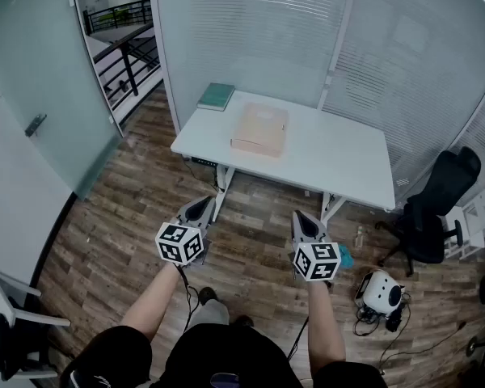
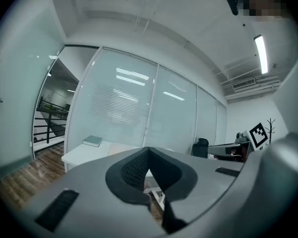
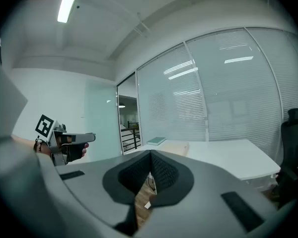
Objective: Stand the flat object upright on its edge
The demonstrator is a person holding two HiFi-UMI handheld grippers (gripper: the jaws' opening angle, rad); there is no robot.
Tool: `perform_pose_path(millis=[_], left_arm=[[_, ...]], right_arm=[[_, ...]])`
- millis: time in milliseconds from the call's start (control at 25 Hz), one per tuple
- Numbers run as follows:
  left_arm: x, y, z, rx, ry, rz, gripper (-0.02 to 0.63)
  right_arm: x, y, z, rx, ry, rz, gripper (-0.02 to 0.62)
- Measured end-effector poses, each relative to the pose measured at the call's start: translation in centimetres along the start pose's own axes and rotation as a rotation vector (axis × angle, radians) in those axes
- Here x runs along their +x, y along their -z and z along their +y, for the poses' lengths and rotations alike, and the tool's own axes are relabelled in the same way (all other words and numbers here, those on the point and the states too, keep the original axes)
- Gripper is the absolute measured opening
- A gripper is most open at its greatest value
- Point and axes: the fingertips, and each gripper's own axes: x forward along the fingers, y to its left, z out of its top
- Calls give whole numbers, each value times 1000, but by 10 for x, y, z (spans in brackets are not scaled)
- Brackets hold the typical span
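A flat tan box (image 1: 260,129) lies on its broad face near the middle of the white table (image 1: 339,164); a teal book (image 1: 216,96) rests flat at the far left corner. Both grippers hover over the wooden floor, well short of the table. My left gripper (image 1: 199,206) is shut with nothing in it, and my right gripper (image 1: 302,219) is shut and empty too. In the left gripper view the closed jaws meet at the left gripper's tip (image 2: 148,150), with the book (image 2: 93,141) beyond. The right gripper's tip (image 3: 150,155) points at the box (image 3: 175,146) and the book (image 3: 156,141).
A black office chair (image 1: 439,208) stands right of the table. A white round device (image 1: 381,291) with cables sits on the floor at the right. Frosted glass walls run behind the table, and a glass door (image 1: 40,95) stands at the left. A bottle (image 1: 359,236) stands by the table leg.
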Motion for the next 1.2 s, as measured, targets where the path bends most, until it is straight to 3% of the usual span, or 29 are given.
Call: perform_pose_path(millis=[800, 1200], left_arm=[[27, -4, 0, -3, -37, -18, 20], [57, -7, 32, -9, -60, -29, 20]], right_arm=[[20, -7, -27, -10, -21, 2, 21], [56, -9, -38, -13, -14, 16, 21]])
